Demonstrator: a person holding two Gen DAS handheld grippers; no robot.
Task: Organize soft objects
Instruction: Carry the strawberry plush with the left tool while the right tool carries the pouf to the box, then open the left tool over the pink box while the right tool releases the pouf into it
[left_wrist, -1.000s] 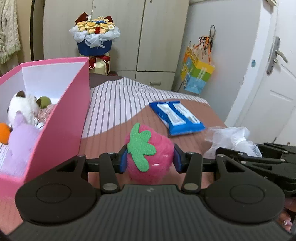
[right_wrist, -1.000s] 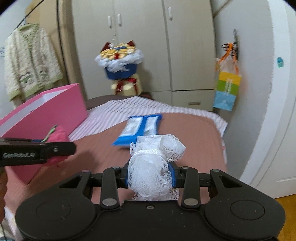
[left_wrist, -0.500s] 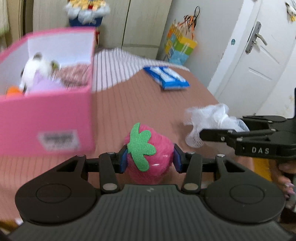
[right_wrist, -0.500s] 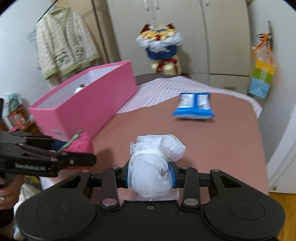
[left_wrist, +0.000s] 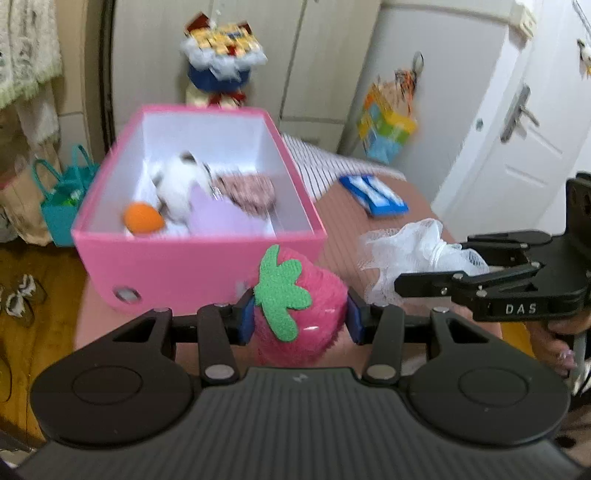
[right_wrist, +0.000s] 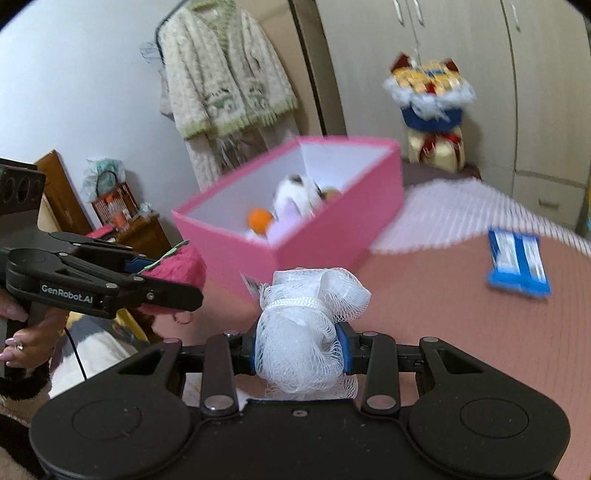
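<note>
Left wrist view — fuzzy pink strawberry plush, green felt leaf, claw-pinched

Both grippers are matte black with blue pads and silver pivot screws. Left gripper reads "GenRobot.AI", with a black cable at 6 o'clock. Right gripper reads "DAS".

A pink plush strawberry with a green felt leaf, a white mesh puff, a pink box with a white inside, an orange ball, a blue-and-white packet, and a brownish-pink bed cover bordered by white-and-grey stripes near its far edge.
</note>
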